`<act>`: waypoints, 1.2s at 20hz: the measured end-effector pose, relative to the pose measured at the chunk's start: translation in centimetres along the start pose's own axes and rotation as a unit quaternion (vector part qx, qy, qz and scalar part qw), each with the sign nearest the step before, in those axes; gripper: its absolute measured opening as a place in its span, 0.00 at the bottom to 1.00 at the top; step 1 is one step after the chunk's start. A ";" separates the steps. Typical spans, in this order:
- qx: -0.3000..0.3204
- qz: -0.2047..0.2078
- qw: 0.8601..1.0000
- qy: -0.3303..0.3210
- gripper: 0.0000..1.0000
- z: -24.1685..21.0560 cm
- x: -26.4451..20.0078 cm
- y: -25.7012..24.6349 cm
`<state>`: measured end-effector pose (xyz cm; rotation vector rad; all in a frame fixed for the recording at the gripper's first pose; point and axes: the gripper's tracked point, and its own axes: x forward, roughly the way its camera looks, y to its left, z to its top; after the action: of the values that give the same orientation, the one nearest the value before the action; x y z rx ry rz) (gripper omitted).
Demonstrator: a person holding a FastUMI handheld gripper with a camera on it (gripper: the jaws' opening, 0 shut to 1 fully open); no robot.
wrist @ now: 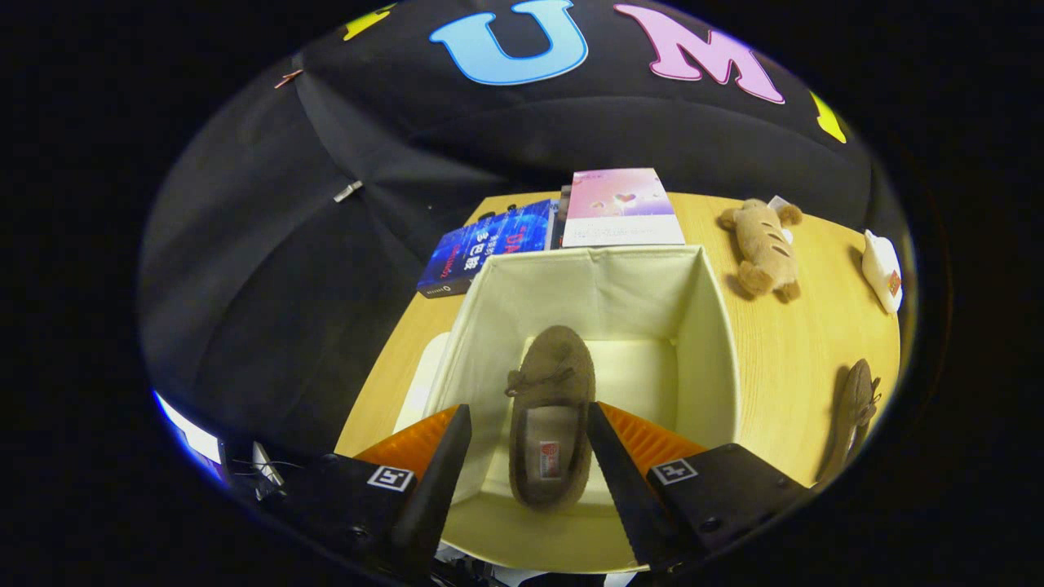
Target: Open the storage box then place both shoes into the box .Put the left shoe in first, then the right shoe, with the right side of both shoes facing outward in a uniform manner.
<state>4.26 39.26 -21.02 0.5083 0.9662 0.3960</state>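
The gripper (528,424) hangs over the open box (711,326), its jaws spread apart and pressing on nothing. Between the fingers, down on the box floor, lies a brown shoe (551,412), toe pointing away from the fingers, a small red-and-white label on its insole too small to read. The second shoe (853,412) lies on the table (795,359) to the right of the box, well apart from it. Beyond the box sit a blue book (488,247) with pale writing too blurred to make out and a pink book (623,208) with small hearts on its cover. A tan plush toy (764,247) and a white object (882,269) lie near the far right corner. The table is light wood; black cloth walls close in behind and to the left
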 end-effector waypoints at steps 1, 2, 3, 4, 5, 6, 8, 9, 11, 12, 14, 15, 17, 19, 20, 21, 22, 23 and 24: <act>-0.010 0.007 1.000 -0.013 0.89 0.6 -1.2 -0.4; -0.019 0.010 0.999 -0.029 0.90 1.2 -2.7 -1.0; -0.029 0.016 0.998 -0.045 0.89 1.9 -4.1 -1.7; -0.040 0.018 0.997 -0.060 0.89 2.3 -5.6 -2.7; -0.048 0.019 0.996 -0.077 0.90 2.9 -7.2 -3.8; -0.057 0.017 0.994 -0.094 0.90 3.5 -8.7 -5.0; -0.083 0.000 0.989 -0.121 0.89 4.1 -11.6 -8.3; -0.098 -0.016 0.987 -0.127 0.89 4.3 -13.0 -10.4; -0.119 -0.049 0.982 -0.135 0.90 4.0 -15.3 -15.1; -0.118 -0.062 0.982 -0.132 0.90 3.6 -16.1 -17.3; -0.104 -0.083 0.982 -0.131 0.90 2.6 -18.2 -21.8; -0.102 -0.098 0.982 -0.125 0.90 1.8 -19.0 -24.6; -0.105 -0.134 0.980 -0.107 0.90 -0.1 -20.0 -29.9; -0.103 -0.160 0.978 -0.086 0.90 -2.2 -20.1 -34.4; -0.102 -0.170 0.978 -0.070 0.90 -3.5 -20.2 -36.4; -0.100 -0.177 0.978 -0.055 0.90 -4.8 -20.0 -38.3; -0.095 -0.181 0.978 -0.040 0.90 -6.0 -19.6 -39.7; -0.090 -0.181 0.979 -0.019 0.90 -7.4 -19.0 -41.0; -0.088 -0.183 0.979 -0.004 0.90 -8.4 -18.4 -42.2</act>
<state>-8.44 -2.96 -36.73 0.1648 0.9831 0.1445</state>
